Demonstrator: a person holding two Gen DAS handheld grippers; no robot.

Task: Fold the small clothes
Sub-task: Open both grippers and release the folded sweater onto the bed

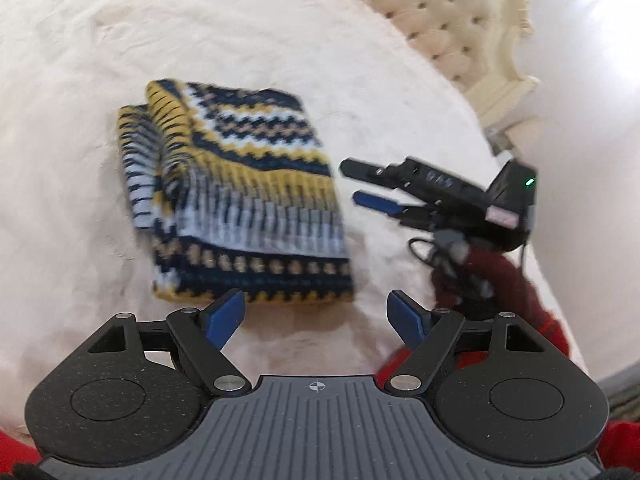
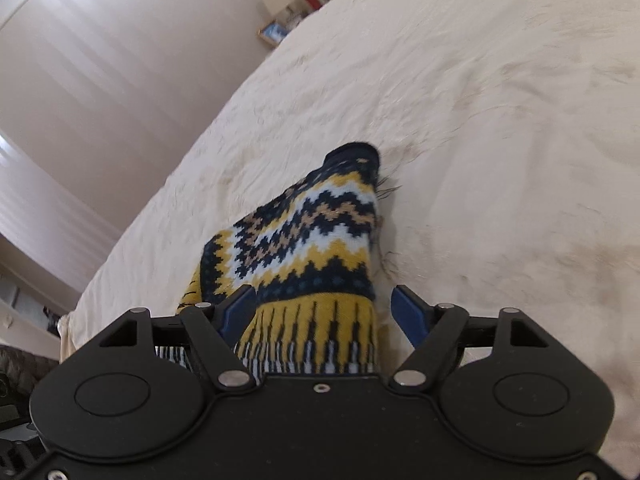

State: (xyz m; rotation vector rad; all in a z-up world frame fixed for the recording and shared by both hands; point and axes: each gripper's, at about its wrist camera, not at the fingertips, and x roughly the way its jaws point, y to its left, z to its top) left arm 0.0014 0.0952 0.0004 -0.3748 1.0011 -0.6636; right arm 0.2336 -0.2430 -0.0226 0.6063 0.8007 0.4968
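The folded knit garment (image 1: pixel 240 200), patterned in navy, yellow and white, lies flat on the cream bed cover (image 1: pixel 80 80). In the left wrist view it is just ahead of the left gripper (image 1: pixel 316 320), whose jaws are spread wide and hold nothing. The right gripper (image 1: pixel 364 184) is just beside the garment's right edge, also with its jaws spread. In the right wrist view the garment (image 2: pixel 312 240) lies between the blue fingers (image 2: pixel 408 312), under the right gripper (image 2: pixel 324 308). A tufted headboard (image 1: pixel 440 20) stands behind the bed.
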